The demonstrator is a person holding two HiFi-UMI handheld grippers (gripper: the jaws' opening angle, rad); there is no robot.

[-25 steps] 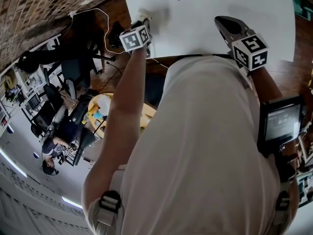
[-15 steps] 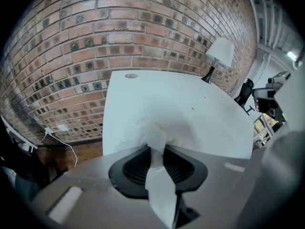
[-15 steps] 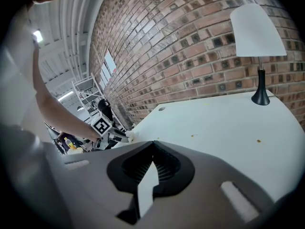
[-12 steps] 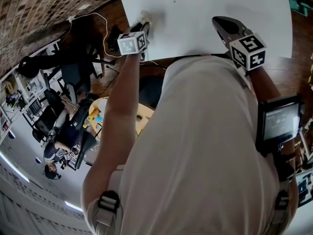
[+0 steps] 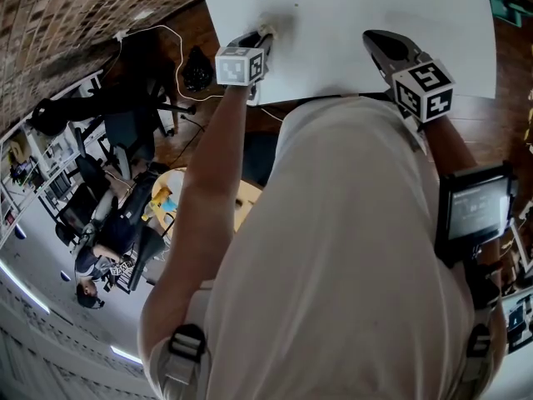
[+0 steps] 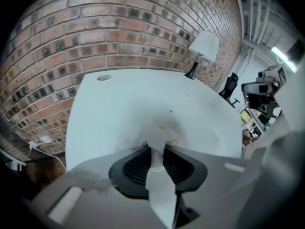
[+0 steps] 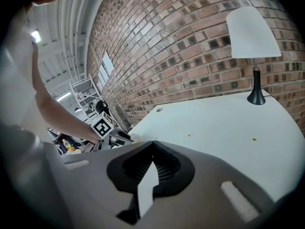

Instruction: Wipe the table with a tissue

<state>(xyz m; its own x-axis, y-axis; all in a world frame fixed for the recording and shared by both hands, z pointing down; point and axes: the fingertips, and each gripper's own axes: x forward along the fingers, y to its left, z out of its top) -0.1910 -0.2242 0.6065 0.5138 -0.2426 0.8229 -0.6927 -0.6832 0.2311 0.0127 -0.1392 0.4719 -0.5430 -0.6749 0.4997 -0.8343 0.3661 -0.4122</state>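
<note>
The white table (image 5: 350, 15) fills the top of the head view. My left gripper (image 5: 265, 33) points down at the table's near left part, shut on a crumpled white tissue (image 6: 155, 133) that is pressed against the tabletop (image 6: 119, 104). A strip of the tissue runs back between the jaws. Small crumbs (image 6: 170, 111) lie just beyond the tissue. My right gripper (image 5: 376, 37) hovers over the near right part of the table, its jaws shut (image 7: 153, 143) with nothing held. From the right gripper view, the left gripper (image 7: 116, 136) shows at the table's left edge.
A white table lamp (image 7: 252, 32) stands at the far side by the brick wall (image 6: 119, 37). A round cable hole (image 6: 104, 78) sits near the far edge. More crumbs (image 7: 254, 139) dot the right part. Office chairs and cables lie on the floor left of the table.
My left gripper has slid to the right along the table with the tissue and has rolled somewhat. The right gripper has stayed where it was.
</note>
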